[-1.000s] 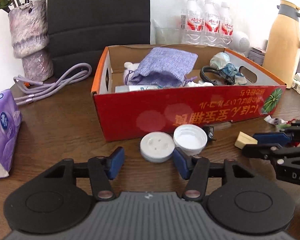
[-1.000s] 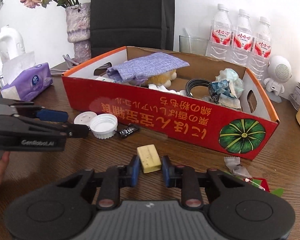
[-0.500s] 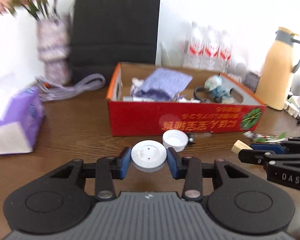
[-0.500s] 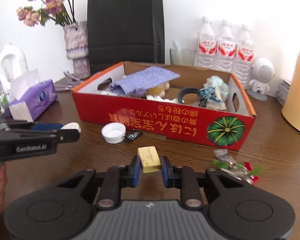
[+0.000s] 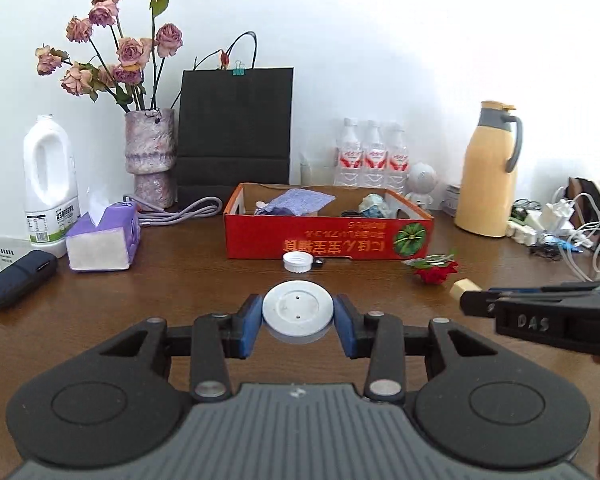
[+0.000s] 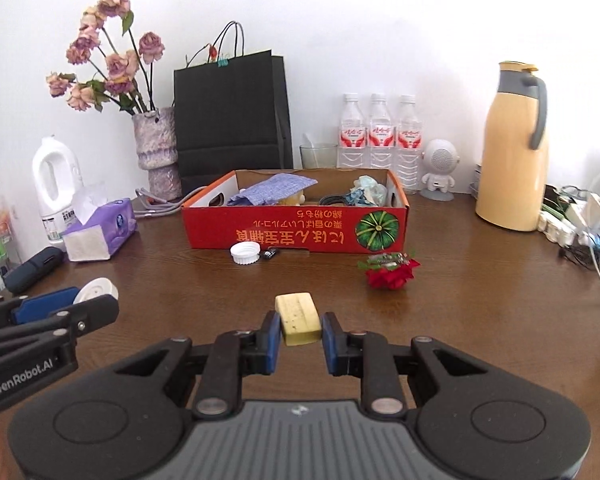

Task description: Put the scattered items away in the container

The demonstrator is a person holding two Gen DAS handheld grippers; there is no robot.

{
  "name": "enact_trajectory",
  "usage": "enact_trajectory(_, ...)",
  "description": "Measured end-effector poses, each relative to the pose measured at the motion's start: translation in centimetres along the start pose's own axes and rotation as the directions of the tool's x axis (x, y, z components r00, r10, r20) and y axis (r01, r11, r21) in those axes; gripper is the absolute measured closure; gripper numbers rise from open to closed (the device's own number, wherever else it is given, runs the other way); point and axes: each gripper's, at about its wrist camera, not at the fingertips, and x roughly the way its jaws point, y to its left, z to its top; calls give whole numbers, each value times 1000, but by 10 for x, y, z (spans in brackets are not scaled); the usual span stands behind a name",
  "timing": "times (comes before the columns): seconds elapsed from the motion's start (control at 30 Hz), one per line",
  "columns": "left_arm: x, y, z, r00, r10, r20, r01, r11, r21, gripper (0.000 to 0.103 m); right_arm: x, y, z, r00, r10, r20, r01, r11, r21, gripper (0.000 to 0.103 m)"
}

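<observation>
My left gripper (image 5: 298, 326) is shut on a white round disc (image 5: 298, 309) and holds it above the table, well in front of the red cardboard box (image 5: 328, 238). My right gripper (image 6: 298, 340) is shut on a yellow block (image 6: 298, 318), also raised in front of the box (image 6: 296, 228). The box holds a purple cloth pouch (image 6: 270, 190), a black cable and crumpled wrapping. A white screw cap (image 5: 297, 261) and a small dark item (image 6: 269, 254) lie against the box's front wall. A red flower with wrappers (image 6: 390, 272) lies to its right.
A purple tissue pack (image 5: 104, 234), white jug (image 5: 52, 184), dark case (image 5: 20, 276), flower vase (image 5: 150, 160) and lilac cord stand left. A black paper bag (image 5: 236, 128), water bottles (image 5: 372, 156), small speaker (image 6: 438, 174), yellow thermos (image 6: 514, 148) and chargers (image 6: 580, 220) line the back and right.
My left gripper closed on the white disc and lifted it; both grippers rose and pulled back from the box, each with its item held.
</observation>
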Motion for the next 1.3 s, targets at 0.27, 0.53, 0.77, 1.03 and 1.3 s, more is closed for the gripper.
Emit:
enact_trajectory(0.27,-43,-9,-16,999,-4,39,3,1000,18,63,-47,6,-28,1000,-1,31,1,1000,16,86)
enact_trajectory(0.53,-43,-7,-29,1000,-7,22,7,1000,2,63,-57,-3,-40,996,-50,71,53,998,-40,86)
enact_trajectory(0.77,-27,-1,-42,999,-13,-50,12,999,-32,63,-82,-55,-64,1000,6,26,-6,1000,13,62)
enact_trajectory(1.03,-22,-9,-44,996,-25,-87,23,1000,-14,63,-74,-80,-71,997,23,-76,-16,995,96,54)
enact_trajectory(1.3,-19,-13,-48,994,-14,-110,17,1000,23,63,-24,-25,-74,987,-66,-148,82,991,105,49)
